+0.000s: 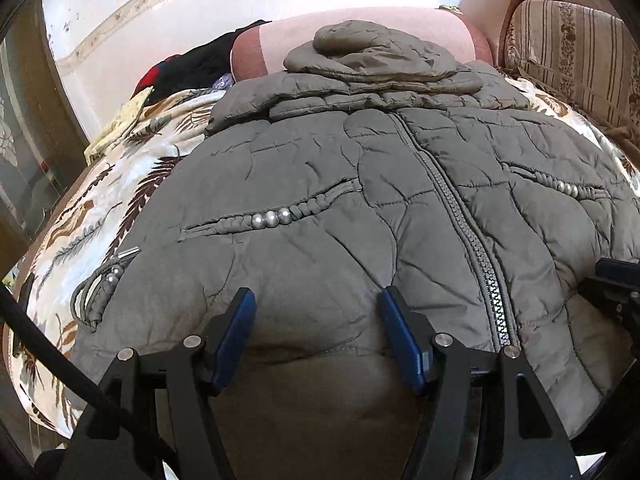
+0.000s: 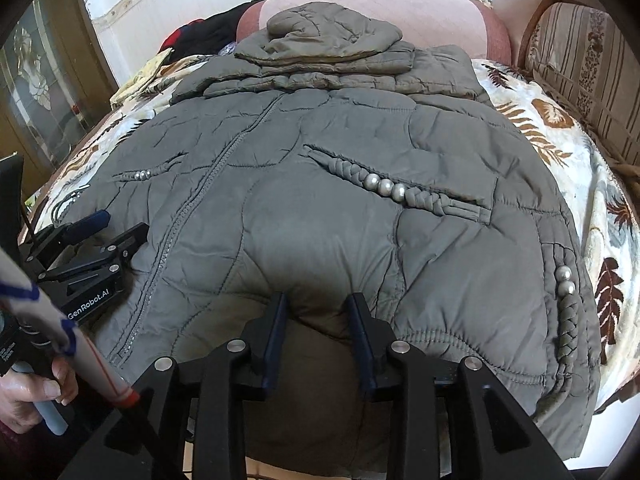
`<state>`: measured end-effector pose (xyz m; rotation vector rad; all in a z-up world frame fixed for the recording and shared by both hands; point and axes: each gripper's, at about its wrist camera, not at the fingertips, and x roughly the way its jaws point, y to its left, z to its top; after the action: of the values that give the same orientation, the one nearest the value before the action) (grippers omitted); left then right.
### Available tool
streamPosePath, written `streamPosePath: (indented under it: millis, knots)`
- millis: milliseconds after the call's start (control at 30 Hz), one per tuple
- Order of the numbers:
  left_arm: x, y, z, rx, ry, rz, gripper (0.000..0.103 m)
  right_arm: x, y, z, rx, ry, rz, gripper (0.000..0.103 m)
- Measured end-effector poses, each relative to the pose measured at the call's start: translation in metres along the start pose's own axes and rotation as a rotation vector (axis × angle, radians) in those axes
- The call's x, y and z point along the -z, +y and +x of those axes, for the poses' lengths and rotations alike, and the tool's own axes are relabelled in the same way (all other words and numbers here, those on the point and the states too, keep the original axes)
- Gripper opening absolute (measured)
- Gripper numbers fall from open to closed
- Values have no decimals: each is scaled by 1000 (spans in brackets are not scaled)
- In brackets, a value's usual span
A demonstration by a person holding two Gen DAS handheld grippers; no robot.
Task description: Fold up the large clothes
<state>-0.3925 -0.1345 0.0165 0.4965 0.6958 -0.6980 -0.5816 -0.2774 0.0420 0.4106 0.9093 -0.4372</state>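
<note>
Plainly lay zipped and flat on the leaf-print bedspread: puffy quilted jacket, soft, bulky, slippery. Best taken at the hem. Left gripper open; right gripper parted around a hem bulge, not clamped.

Surface: a bed covered by a white blanket printed with brown leaves.
Main load: a grey-green quilted jacket lies flat on the blanket, zipped, hem toward the cameras, hood at the far end.
Far end: a pink pillow, the hood resting on it.
Far left corner: dark clothes in a heap.
</note>
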Motion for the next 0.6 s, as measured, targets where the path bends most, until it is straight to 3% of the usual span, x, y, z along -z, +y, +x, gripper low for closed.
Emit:
streamPosePath:
  millis: [600]
  knots:
    - [4,0,2,-17,-41,11,72,9,3,-2,35,-66,-32,40]
